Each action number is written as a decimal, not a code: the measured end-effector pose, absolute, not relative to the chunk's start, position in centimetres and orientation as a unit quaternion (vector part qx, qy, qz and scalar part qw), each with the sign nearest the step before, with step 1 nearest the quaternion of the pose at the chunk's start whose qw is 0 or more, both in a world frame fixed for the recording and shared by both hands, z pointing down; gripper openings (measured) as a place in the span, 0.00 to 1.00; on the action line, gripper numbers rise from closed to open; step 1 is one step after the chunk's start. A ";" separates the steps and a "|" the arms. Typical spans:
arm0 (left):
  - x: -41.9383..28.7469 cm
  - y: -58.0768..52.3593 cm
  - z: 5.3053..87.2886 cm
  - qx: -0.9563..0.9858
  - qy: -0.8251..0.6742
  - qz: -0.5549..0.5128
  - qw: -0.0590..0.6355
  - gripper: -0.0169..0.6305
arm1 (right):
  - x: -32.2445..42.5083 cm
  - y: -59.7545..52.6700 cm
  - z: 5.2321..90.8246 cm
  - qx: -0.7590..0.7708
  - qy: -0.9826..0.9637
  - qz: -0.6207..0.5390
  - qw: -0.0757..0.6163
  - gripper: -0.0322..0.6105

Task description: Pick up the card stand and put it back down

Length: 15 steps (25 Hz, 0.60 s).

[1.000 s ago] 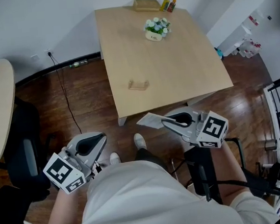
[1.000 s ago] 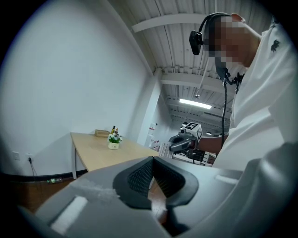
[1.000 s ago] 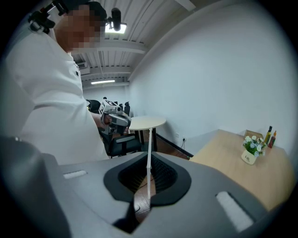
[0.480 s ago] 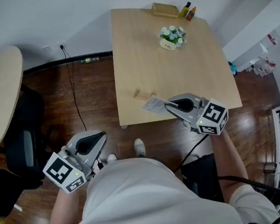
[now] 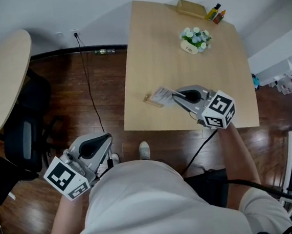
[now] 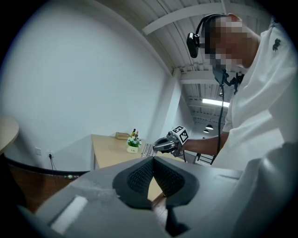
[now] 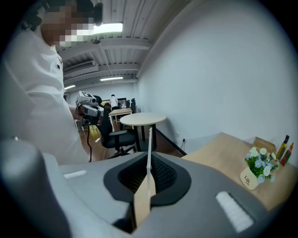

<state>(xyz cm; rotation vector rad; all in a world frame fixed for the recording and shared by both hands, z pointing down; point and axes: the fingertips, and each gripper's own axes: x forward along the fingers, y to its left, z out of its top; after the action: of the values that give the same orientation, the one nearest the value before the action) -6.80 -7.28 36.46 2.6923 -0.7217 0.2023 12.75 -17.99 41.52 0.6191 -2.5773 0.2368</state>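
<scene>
The wooden card stand (image 5: 151, 101) lies on the light wood table (image 5: 182, 69) near its front left edge. My right gripper (image 5: 177, 94) hovers just right of it, shut on a thin white card (image 5: 162, 94) whose free end reaches over the stand. In the right gripper view the card (image 7: 149, 148) shows edge-on between the pads, and its near end looks tan. My left gripper (image 5: 95, 147) hangs over the floor beside the person's body, shut with nothing in it; its pads (image 6: 160, 174) meet.
A small pot of flowers (image 5: 195, 39), two bottles (image 5: 215, 13) and a wooden box (image 5: 192, 7) stand at the table's far end. A round table (image 5: 1, 81) and a black chair (image 5: 24, 136) are at the left. A cable (image 5: 87, 78) runs along the floor.
My right gripper has carried the card forward from above the floor to over the table's front part, ending beside the stand. The left gripper has stayed where it was.
</scene>
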 end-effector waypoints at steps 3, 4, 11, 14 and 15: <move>-6.4 -7.8 36.6 0.945 -0.266 0.073 0.176 0.03 | 13.1 -19.6 42.7 0.219 -0.942 0.090 0.239 0.08; -6.3 -7.9 36.6 0.944 -0.270 0.074 0.177 0.03 | 13.2 -20.0 43.2 0.216 -0.942 0.091 0.241 0.08; -5.7 -8.7 37.0 0.934 -0.294 0.080 0.186 0.03 | 13.2 -22.5 46.6 0.193 -0.942 0.102 0.253 0.08; -5.7 -8.9 37.2 0.930 -0.303 0.082 0.191 0.03 | 13.0 -23.0 47.9 0.184 -0.943 0.106 0.257 0.08; -5.6 -9.0 37.2 0.929 -0.306 0.083 0.192 0.03 | 12.9 -23.1 48.2 0.181 -0.943 0.107 0.259 0.08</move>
<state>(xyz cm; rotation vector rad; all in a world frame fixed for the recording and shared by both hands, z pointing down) -5.64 -9.04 37.24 2.6079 -0.8599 0.2328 12.95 -23.14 48.24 0.4901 -2.5557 0.2893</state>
